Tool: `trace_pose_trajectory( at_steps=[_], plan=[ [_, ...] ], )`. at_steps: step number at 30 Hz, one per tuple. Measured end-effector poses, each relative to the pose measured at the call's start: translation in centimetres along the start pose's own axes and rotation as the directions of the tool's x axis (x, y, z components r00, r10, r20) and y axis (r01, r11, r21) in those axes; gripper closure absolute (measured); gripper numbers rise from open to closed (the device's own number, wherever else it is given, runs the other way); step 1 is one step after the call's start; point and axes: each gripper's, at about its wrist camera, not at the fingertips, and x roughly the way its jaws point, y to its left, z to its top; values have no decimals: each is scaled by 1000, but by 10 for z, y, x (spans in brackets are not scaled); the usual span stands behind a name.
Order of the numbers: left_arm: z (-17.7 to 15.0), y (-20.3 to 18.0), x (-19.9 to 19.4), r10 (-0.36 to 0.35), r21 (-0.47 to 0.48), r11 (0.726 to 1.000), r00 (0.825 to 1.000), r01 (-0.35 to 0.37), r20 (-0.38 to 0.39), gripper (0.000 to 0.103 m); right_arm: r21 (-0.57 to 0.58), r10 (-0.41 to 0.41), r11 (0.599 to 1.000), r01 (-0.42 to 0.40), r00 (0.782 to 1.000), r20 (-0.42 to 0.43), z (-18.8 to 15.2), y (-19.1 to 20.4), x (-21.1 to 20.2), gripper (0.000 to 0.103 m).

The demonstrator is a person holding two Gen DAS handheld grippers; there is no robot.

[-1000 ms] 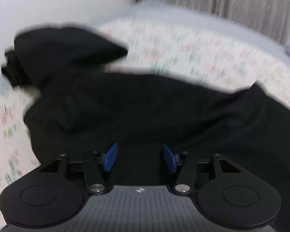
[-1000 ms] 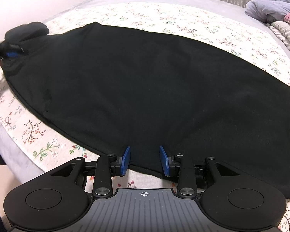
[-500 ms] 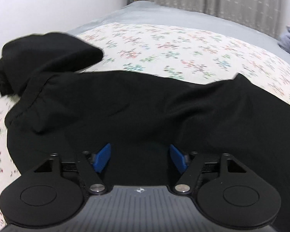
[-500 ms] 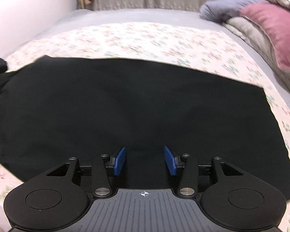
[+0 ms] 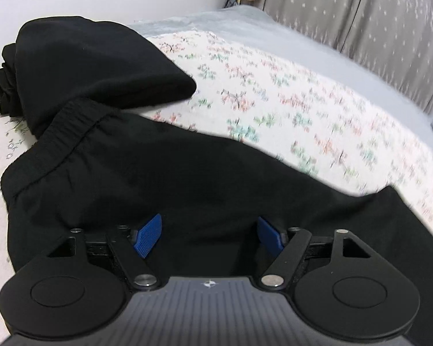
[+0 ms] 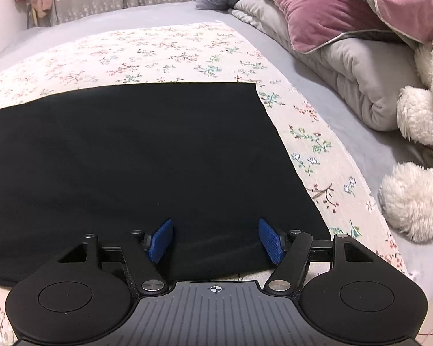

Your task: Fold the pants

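Black pants [image 5: 187,178] lay spread across a floral sheet [image 5: 288,101] on a bed. Seen from the left wrist camera, a folded black bundle [image 5: 86,66] sat at the far left, touching the pants' elastic waistband [image 5: 63,135] just beside it. The left gripper [image 5: 209,235] hovered over the waist end, its blue fingers [image 5: 148,239] spread wide apart and holding nothing. From the right wrist camera, the flat leg end of the pants [image 6: 144,158] stretched from the left edge to a straight hem. The right gripper [image 6: 215,240] hung over the near edge by that hem, fingers [image 6: 270,240] wide apart and empty. Further right sat a pink pillow [image 6: 346,8], a grey quilt [image 6: 355,72] and a white plush toy [image 6: 418,158].
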Motion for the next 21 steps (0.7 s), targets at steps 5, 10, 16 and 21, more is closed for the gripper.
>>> trace_pose_trajectory(
  at_steps=[5,10,16,21],
  plan=[
    [-5,-35,-12,-122,100,988,992,118,34,15,-5,-8,1000,8,1000,7,10,2,9,37],
    [-18,-87,-2,-179,311,937,983,161,29,15,2,7,1000,-7,1000,11,11,5,6,37],
    [-18,-108,37,-76,348,936,996,55,45,14,56,54,997,-54,999,1,7,-3,6,37],
    [-8,-105,45,-28,331,944,998,8,54,14,94,58,994,-58,998,3,4,-19,6,38]
  ],
)
